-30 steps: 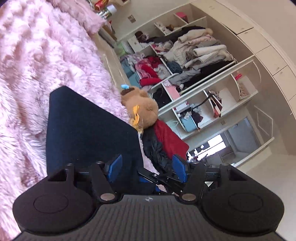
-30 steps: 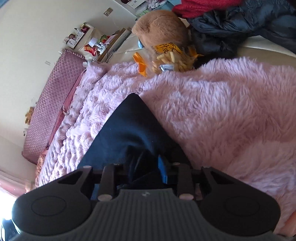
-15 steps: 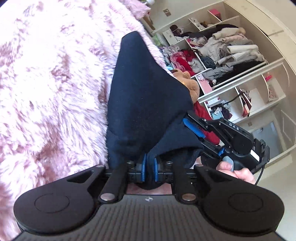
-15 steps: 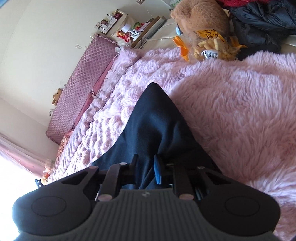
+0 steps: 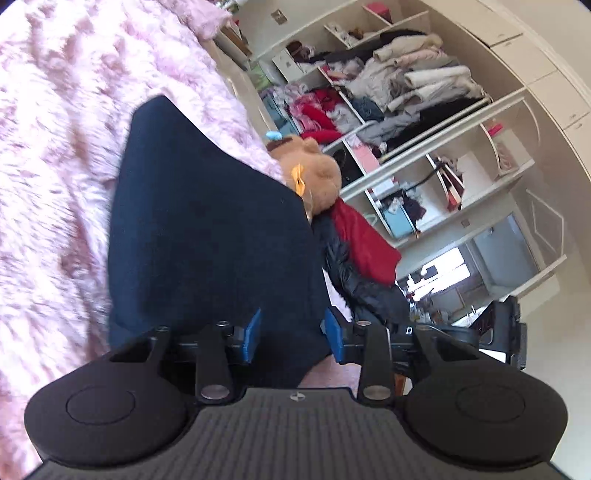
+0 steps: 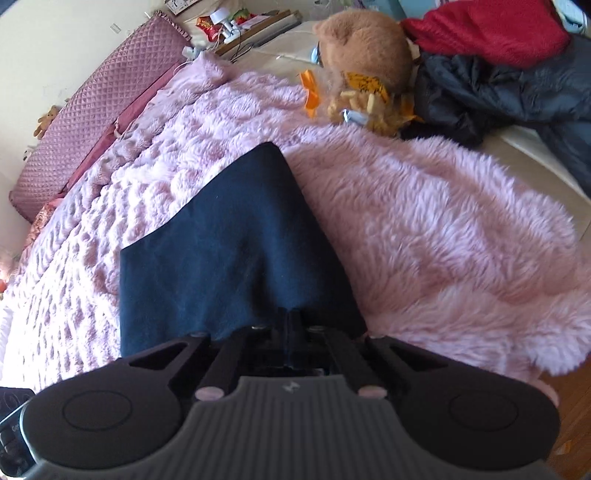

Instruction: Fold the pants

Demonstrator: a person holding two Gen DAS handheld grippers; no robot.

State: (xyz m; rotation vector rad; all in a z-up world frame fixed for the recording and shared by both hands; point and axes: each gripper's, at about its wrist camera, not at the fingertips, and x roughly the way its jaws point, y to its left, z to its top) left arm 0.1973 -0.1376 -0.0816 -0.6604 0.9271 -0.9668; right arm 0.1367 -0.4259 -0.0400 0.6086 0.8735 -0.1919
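Your navy pants [image 6: 236,254] lie folded on the fluffy pink blanket [image 6: 443,236] that covers the bed, their far corner tapering to a point toward the bed's foot, the near end bunched up right at your two tools.

Your right gripper [image 6: 294,325] has its jaws pinched fully together on the near edge of the navy cloth, which gathers into a crease where they meet.

Your left gripper [image 5: 291,334] has just been opening: its blue pads [image 5: 252,334] stand partly apart with the cloth lying between them, and you can see a gap on each side, so it has no hold on the fabric. In the left wrist view, part of your other tool shows at the lower right edge.

Beyond the pants' far corner, a brown plush toy [image 6: 364,51] with orange tags rests at the blanket's edge, touching a dark puffer jacket [image 6: 498,92] and a red garment [image 6: 487,31]. A quilted mauve headboard [image 6: 99,107] runs along the wall. Open wardrobe shelves [image 5: 406,96] stuffed with clothes fill the far side of the room.
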